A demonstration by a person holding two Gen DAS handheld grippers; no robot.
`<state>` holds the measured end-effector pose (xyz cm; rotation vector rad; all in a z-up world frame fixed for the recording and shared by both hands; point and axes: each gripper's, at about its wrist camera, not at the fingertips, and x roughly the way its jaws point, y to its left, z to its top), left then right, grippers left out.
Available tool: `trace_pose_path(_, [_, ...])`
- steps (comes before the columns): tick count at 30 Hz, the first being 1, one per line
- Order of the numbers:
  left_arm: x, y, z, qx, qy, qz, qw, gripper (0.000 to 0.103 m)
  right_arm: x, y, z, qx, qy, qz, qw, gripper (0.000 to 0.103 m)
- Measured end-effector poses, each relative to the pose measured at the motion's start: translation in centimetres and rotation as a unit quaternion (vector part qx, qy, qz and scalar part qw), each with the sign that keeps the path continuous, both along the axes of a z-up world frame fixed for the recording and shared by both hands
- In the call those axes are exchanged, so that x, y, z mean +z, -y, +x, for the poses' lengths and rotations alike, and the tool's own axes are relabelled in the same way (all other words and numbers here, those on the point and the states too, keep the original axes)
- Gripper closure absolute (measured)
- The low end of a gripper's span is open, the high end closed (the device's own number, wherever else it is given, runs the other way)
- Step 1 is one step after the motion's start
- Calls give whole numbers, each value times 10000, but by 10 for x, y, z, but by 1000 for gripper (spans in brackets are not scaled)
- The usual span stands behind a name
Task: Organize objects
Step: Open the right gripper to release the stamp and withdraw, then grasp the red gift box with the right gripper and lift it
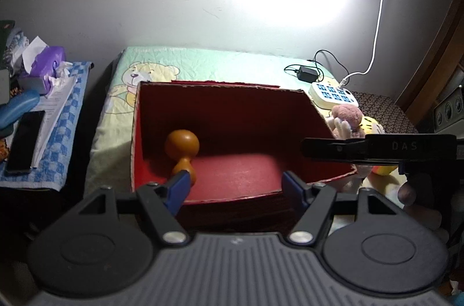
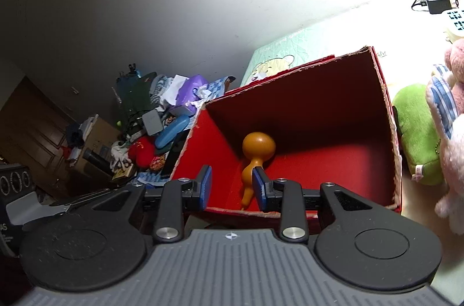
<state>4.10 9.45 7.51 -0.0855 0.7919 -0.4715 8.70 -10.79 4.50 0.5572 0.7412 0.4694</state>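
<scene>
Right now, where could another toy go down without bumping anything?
Most of the red box floor is bare, right of the orange wooden toy. Outside its right wall, plush toys crowd together; the side table is cluttered.

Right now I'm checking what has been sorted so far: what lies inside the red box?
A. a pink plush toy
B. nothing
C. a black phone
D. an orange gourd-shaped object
D: the orange gourd-shaped object lies alone on the floor of the red box, near its left wall.
</scene>
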Motion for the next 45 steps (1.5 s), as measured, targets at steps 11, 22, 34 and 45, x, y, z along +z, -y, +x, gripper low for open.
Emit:
trace_pose_path(11, [-12,6,-36,-747,-216,-389,9962,15,-6,3,-46,321,117,13,9994,69])
trace_pose_path(22, [-64,38,-52,-1329,-1173,-511,9828,13,-55,4,-66,217,-724,-510,9958,62])
trace_pose_path(34, [-97,58,-42,-1219,-1637,-367,9783,9,-79,13,-70,51,-1361,-373,9900,61])
trace_pose_path(45, [-121,74,-30,-1126,-1864,-117,9759,9,-92,17,-69,43,-1587,-284,9869,61])
